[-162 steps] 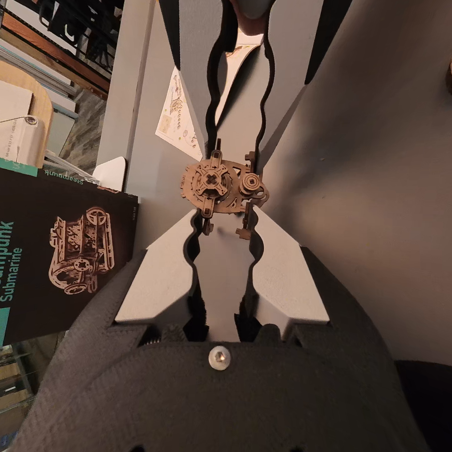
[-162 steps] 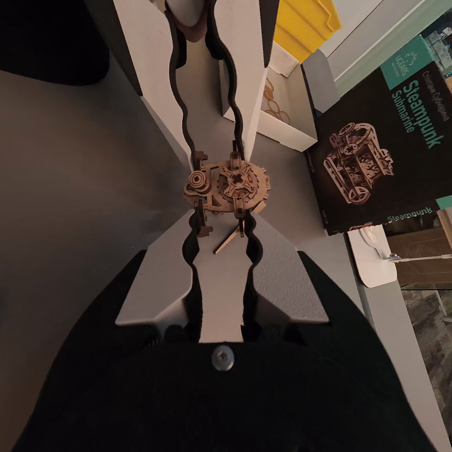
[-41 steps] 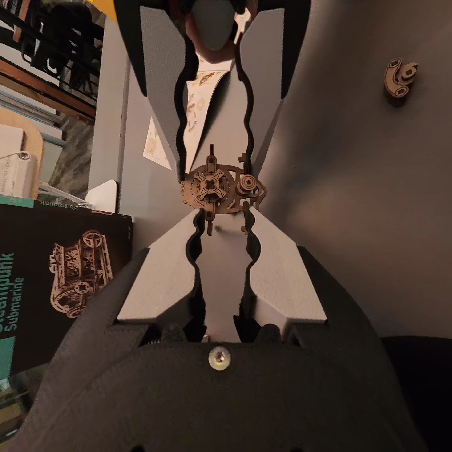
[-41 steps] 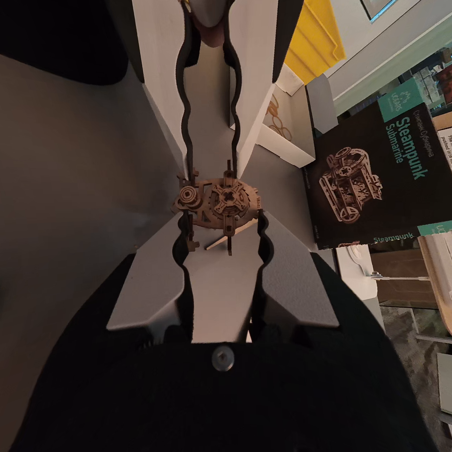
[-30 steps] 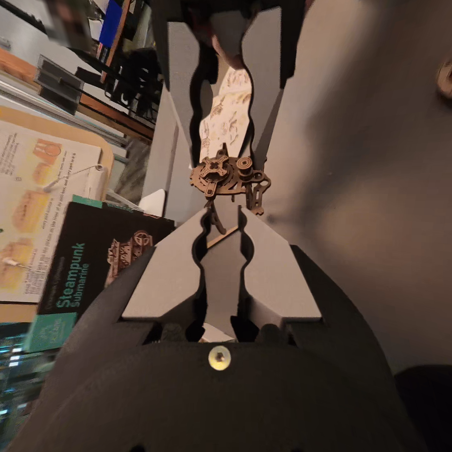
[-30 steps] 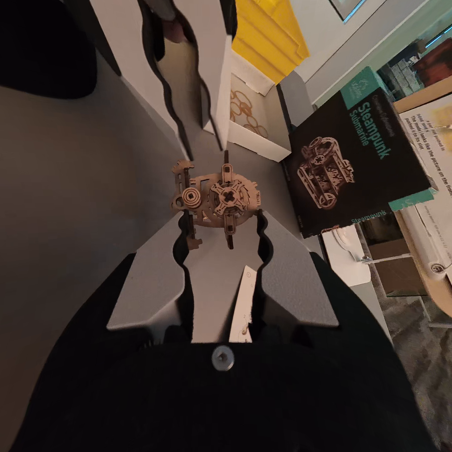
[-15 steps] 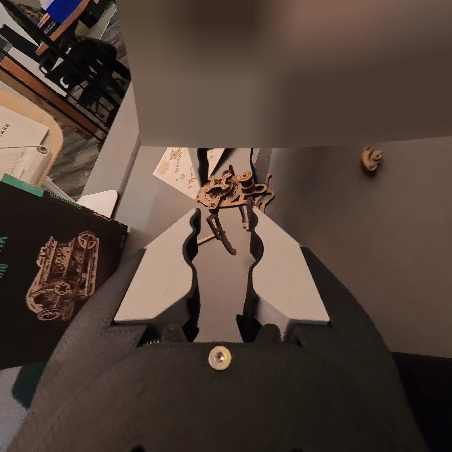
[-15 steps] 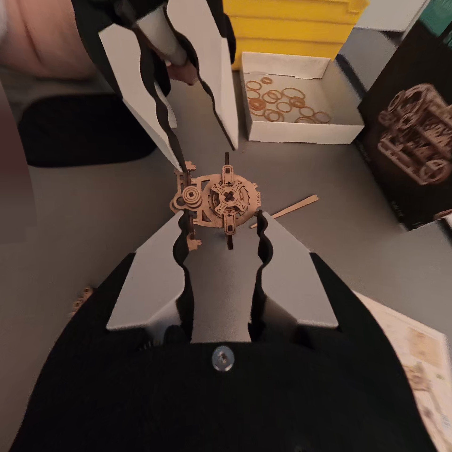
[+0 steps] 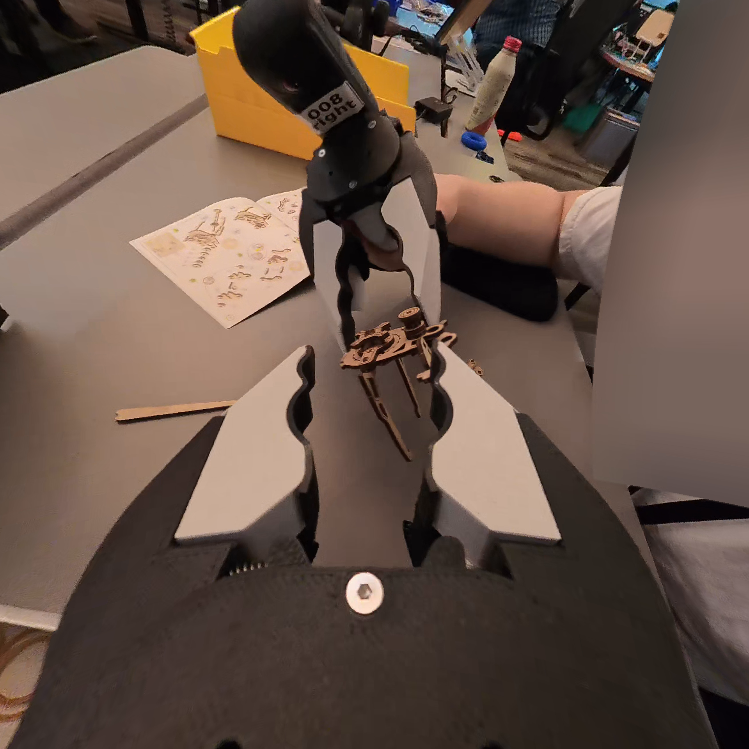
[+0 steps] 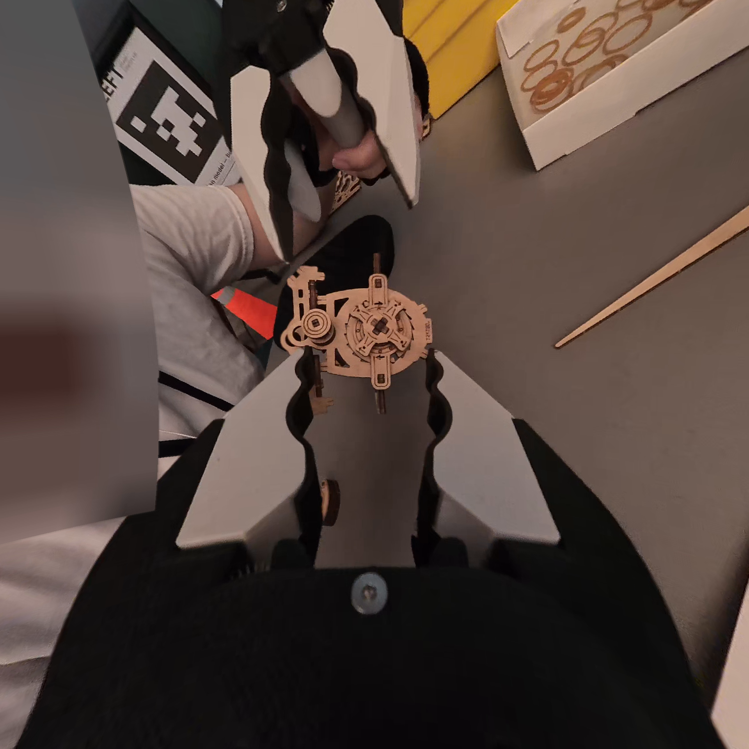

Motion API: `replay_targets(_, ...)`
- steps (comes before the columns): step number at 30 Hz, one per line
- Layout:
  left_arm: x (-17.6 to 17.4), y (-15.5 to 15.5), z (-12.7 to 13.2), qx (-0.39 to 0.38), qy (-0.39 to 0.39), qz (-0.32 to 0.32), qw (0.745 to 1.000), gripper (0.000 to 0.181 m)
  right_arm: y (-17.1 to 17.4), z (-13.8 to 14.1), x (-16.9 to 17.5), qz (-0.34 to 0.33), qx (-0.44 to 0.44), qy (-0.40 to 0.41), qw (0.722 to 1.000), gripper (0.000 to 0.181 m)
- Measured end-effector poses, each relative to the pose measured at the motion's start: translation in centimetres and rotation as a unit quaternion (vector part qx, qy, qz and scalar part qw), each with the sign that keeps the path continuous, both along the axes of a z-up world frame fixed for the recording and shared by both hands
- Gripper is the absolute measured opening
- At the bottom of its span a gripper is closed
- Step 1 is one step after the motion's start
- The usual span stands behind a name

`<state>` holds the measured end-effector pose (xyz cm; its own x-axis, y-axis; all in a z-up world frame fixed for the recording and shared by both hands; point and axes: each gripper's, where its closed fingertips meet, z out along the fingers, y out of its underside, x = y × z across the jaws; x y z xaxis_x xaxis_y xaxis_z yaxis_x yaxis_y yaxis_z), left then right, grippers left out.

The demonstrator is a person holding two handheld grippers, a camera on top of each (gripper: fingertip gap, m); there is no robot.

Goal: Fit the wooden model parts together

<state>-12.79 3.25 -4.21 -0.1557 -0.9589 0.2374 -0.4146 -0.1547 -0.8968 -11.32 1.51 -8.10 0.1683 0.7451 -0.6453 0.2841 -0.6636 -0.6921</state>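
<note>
The wooden gear assembly (image 9: pixel 381 348) is a flat oval plate with a cross-shaped hub, a small pulley and thin legs. It hangs in the air above the grey table (image 9: pixel 101 344). My right gripper (image 10: pixel 364 356) is shut on it, one finger on the upright side plate and the other on the plate's far rim (image 10: pixel 364 332). In the left wrist view it comes down from above (image 9: pixel 381 324). My left gripper (image 9: pixel 371 352) is open wide and empty. Its right fingertip (image 9: pixel 435 352) sits right beside the assembly; contact cannot be told.
A wooden stick (image 9: pixel 174 409) and an instruction sheet (image 9: pixel 227 255) lie on the table to the left. A yellow bin (image 9: pixel 259 109) stands behind. A white box of rings (image 10: pixel 608 60), a small wooden part (image 9: pixel 474 367), a black pad (image 9: pixel 498 283) and a person's arm (image 9: pixel 498 219) are nearby. Spacing between my two grippers at the tips: around 5 cm.
My left gripper has opened and let go of the assembly, which now hangs from the right gripper alone. Both grippers have swung round, so the views now show the table and the person.
</note>
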Motion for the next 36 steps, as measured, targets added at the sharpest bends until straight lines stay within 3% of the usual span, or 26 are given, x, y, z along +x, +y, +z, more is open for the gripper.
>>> replay_targets(5, 0.0, -1.8, -1.1, -0.014, 0.029, -0.044, 0.998, 0.06, -0.6, -0.5, -0.3, 0.021, -0.042, 0.012, 0.999, 0.054)
replay_targets(10, 0.1, -2.5, -1.5, -0.042, 0.035, -0.058, 0.997, 0.058, -0.8, -0.4, -0.4, 0.027, -0.018, 0.003, 0.999, 0.055)
replay_targets(15, 0.0, -3.1, -1.9, -0.041, 0.048, -0.075, 0.995, 0.051, -0.5, -0.4, -0.5, 0.022, 0.06, -0.023, 0.998, 0.054)
replay_targets(23, -0.1, -2.0, -2.0, 0.036, 0.048, -0.052, 0.997, 0.053, 0.3, 0.5, -0.6, -0.007, 0.208, -0.061, 0.976, 0.055)
replay_targets(29, -0.2, -2.0, -3.3, 0.091, 0.081, -0.053, 0.991, 0.037, 0.6, -0.3, -0.6, -0.011, 0.257, -0.103, 0.961, 0.055)
replay_targets(36, 0.0, -2.1, -2.4, 0.089, 0.05, -0.054, 0.993, 0.038, 0.6, -0.1, -0.7, -0.012, 0.3, -0.112, 0.947, 0.055)
